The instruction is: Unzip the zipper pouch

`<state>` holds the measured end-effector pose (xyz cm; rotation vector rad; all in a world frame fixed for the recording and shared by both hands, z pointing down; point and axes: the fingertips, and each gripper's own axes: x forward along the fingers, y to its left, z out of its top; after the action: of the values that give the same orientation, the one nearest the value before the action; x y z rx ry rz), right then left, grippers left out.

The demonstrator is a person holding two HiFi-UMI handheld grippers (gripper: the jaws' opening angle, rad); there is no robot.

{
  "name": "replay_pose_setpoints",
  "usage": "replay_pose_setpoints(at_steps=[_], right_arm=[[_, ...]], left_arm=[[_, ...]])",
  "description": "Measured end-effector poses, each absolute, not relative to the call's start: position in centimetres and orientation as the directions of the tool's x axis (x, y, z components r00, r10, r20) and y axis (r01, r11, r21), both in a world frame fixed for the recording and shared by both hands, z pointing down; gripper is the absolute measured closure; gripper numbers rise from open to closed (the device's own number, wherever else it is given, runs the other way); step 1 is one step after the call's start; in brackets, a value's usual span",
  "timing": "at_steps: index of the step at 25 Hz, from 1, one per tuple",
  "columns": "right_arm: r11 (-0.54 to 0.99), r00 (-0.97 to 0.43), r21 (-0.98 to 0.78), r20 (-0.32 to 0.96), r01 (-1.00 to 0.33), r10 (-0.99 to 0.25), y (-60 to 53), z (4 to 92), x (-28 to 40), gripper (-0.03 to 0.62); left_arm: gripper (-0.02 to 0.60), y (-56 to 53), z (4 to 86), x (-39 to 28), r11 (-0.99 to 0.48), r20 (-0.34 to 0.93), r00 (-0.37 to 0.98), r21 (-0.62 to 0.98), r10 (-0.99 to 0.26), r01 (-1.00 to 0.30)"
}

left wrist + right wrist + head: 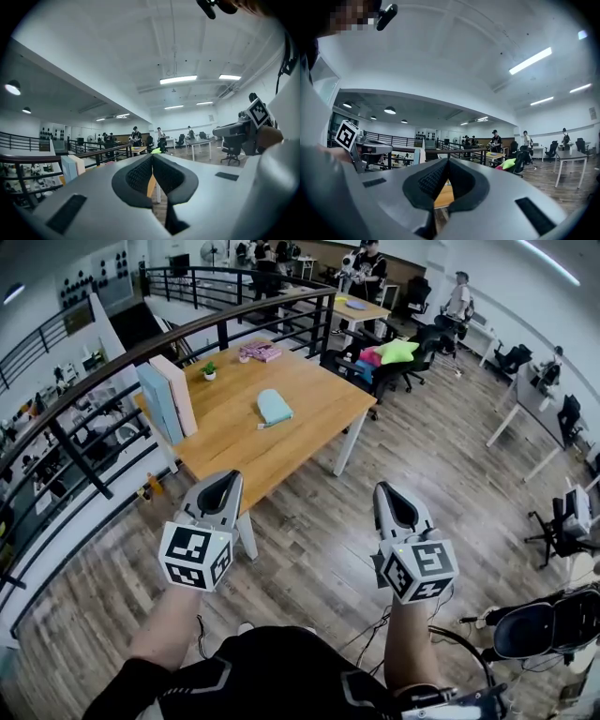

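Observation:
A light blue zipper pouch [273, 407] lies flat near the middle of the wooden table [309, 418]. Both grippers are held up close to the person's body, well short of the table's near corner. My left gripper [228, 478] is shut with nothing between its pads. My right gripper [387, 489] is likewise shut and empty. In the left gripper view the jaws [152, 156] meet tip to tip and point across the room. The right gripper view shows its jaws [447, 161] closed too, with a strip of table wood below them. The pouch is not visible in either gripper view.
Upright blue and white binders [167, 397] stand at the table's left edge. A small potted plant [210, 370] and a pink item [262, 352] sit at the far end. A black railing [112, 371] runs behind the table. Office chairs [412, 352] and people are farther back.

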<state>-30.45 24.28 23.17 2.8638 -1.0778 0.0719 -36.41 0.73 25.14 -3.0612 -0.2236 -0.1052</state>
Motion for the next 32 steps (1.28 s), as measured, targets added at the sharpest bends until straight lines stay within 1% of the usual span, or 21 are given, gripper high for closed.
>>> replay_pose_setpoints(at_steps=[6, 11, 20, 21, 22, 24, 27, 29, 32], right_arm=[[-0.758, 0.763, 0.086, 0.088, -0.646, -0.640, 24.8, 23.3, -29.9, 0.585], [-0.754, 0.756, 0.064, 0.075, -0.654, -0.650, 25.0, 23.5, -29.7, 0.585], [-0.743, 0.746, 0.061, 0.059, -0.666, -0.664, 26.3, 23.3, -29.8, 0.583], [-0.738, 0.741, 0.061, 0.053, -0.672, -0.670, 26.5, 23.3, -29.7, 0.574], [-0.732, 0.734, 0.061, 0.048, -0.679, -0.677, 26.6, 23.3, -29.7, 0.558], [-0.716, 0.718, 0.059, 0.042, -0.695, -0.694, 26.8, 23.3, -29.5, 0.496], [-0.697, 0.700, 0.056, 0.048, -0.715, -0.713, 27.3, 23.7, -29.2, 0.409], [-0.688, 0.691, 0.059, 0.062, -0.723, -0.721, 27.9, 24.2, -28.9, 0.396], [-0.690, 0.694, 0.072, 0.069, -0.720, -0.717, 28.8, 24.4, -28.4, 0.381]], left_arm=[[0.552, 1.3, 25.2, -35.9, -0.985, 0.075, 0.986, -0.078, 0.147, 0.153], [0.551, 1.2, 25.2, -35.8, -0.987, 0.065, 0.987, -0.053, 0.148, 0.152], [0.548, 1.4, 24.9, -36.2, -0.992, 0.037, 0.993, -0.059, 0.110, 0.112], [0.545, 1.8, 24.9, -36.1, -0.991, 0.037, 0.993, -0.069, 0.112, 0.115], [0.528, 2.3, 25.0, -36.1, -0.990, 0.040, 0.992, -0.078, 0.118, 0.121], [0.476, 3.2, 25.1, -35.8, -0.986, 0.052, 0.990, -0.088, 0.135, 0.139], [0.426, 4.7, 25.4, -35.4, -0.984, 0.059, 0.986, -0.080, 0.154, 0.158], [0.385, 5.8, 25.6, -35.3, -0.982, 0.055, 0.984, -0.073, 0.170, 0.173], [0.360, 6.9, 25.6, -34.9, -0.979, 0.052, 0.982, -0.079, 0.183, 0.187]])
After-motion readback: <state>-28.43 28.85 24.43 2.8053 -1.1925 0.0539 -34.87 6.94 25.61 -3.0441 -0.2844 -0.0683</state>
